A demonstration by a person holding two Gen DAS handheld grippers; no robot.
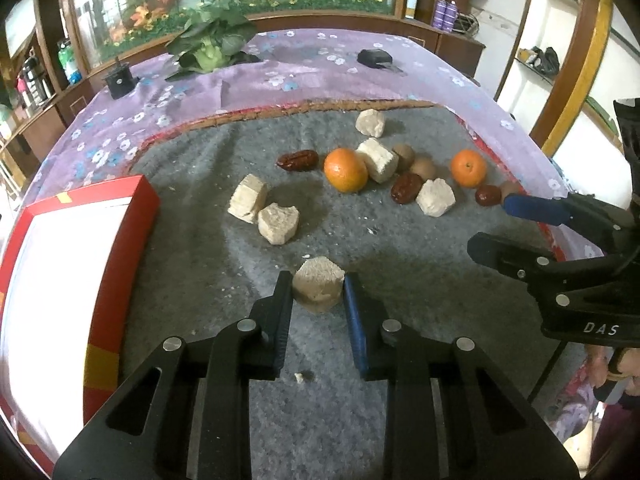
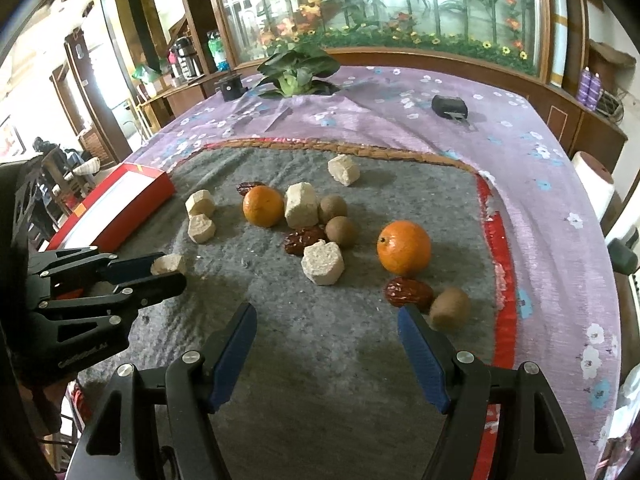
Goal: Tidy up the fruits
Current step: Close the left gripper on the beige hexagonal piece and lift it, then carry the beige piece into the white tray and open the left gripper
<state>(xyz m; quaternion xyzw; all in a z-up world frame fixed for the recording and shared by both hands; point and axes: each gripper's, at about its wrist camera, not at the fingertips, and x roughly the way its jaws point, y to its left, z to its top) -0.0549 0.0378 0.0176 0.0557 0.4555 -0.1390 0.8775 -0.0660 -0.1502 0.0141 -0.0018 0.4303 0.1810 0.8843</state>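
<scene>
My left gripper (image 1: 318,286) is shut on a beige crumbly block (image 1: 318,290), low over the grey mat (image 1: 400,260); it also shows in the right wrist view (image 2: 170,270) with the block (image 2: 168,263). My right gripper (image 2: 326,320) is open and empty above the mat, near a red date (image 2: 408,291) and a brown kiwi (image 2: 450,308). Two oranges (image 2: 404,248) (image 2: 263,205), more dates, kiwis and several beige blocks (image 2: 322,262) lie mid-mat. In the left wrist view the right gripper (image 1: 496,226) sits at the right, by a date (image 1: 488,195).
A red box with a white inside (image 1: 48,280) stands at the mat's left edge. On the purple flowered cloth (image 1: 280,76) behind are a leafy plant (image 1: 210,46), a black cylinder (image 1: 119,80) and a black device (image 1: 374,58). Cabinets ring the table.
</scene>
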